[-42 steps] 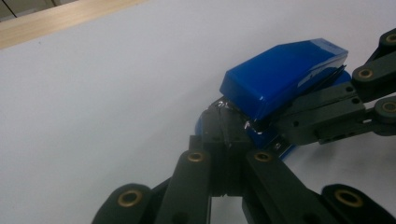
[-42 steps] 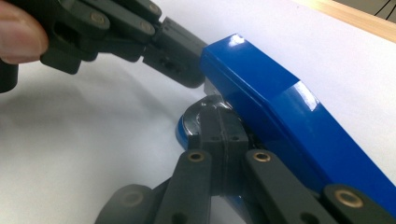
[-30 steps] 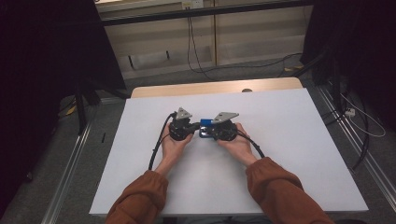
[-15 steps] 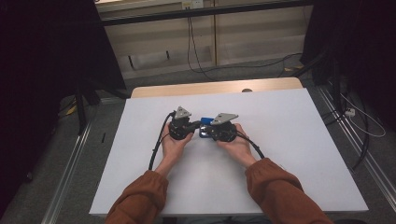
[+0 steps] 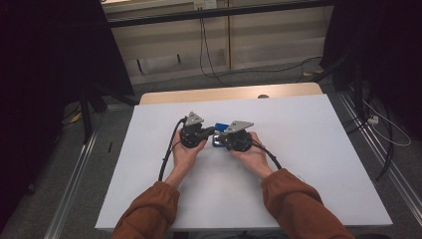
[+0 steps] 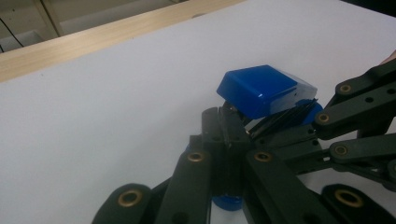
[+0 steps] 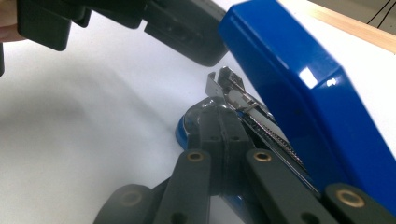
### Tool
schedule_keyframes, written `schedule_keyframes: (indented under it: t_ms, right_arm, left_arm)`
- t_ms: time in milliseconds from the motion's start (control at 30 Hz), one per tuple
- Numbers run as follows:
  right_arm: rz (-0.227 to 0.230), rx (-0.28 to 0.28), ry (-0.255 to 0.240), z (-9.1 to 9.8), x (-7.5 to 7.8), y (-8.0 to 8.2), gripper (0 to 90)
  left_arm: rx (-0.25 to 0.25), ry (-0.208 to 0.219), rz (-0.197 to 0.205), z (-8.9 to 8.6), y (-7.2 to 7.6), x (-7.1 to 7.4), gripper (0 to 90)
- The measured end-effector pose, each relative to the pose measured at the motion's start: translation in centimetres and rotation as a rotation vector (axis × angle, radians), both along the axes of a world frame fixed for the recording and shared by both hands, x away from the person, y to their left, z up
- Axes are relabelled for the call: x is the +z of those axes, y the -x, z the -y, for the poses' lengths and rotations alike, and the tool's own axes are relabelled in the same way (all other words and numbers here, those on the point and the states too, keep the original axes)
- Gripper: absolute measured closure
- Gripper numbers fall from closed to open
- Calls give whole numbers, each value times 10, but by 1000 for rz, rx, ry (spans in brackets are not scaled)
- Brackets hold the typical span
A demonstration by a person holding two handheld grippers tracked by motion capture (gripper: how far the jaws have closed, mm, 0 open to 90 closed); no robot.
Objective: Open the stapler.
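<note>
A blue stapler sits near the middle of the white-covered bench, between the two claws, its blue top cover raised and tilted so the metal staple channel beneath is exposed. The left claw meets the stapler from the left; in the left gripper view its jaws are drawn together on the stapler's base under the raised cover. The right claw meets it from the right; in the right gripper view its jaws are likewise together on the base beside the channel. Both hands rest on the bench, and wooden edging shows at its far side.
</note>
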State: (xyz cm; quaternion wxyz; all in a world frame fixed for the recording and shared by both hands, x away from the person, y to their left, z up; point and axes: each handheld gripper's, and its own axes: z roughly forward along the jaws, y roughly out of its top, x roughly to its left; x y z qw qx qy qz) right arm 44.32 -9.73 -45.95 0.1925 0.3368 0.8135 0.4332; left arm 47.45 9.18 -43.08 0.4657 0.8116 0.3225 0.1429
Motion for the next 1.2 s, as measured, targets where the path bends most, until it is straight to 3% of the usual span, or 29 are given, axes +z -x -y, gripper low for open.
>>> schedule_keyframes:
  t_ms: [733, 1200]
  right_arm:
    - [-7, -9, -3, 1, 2, 2, 900]
    - [55, -65, -45, -1, 10, 3, 900]
  left_arm:
    - [0, 22, 15, 3, 1, 6, 900]
    - [5, 27, 16, 4, 1, 6, 900]
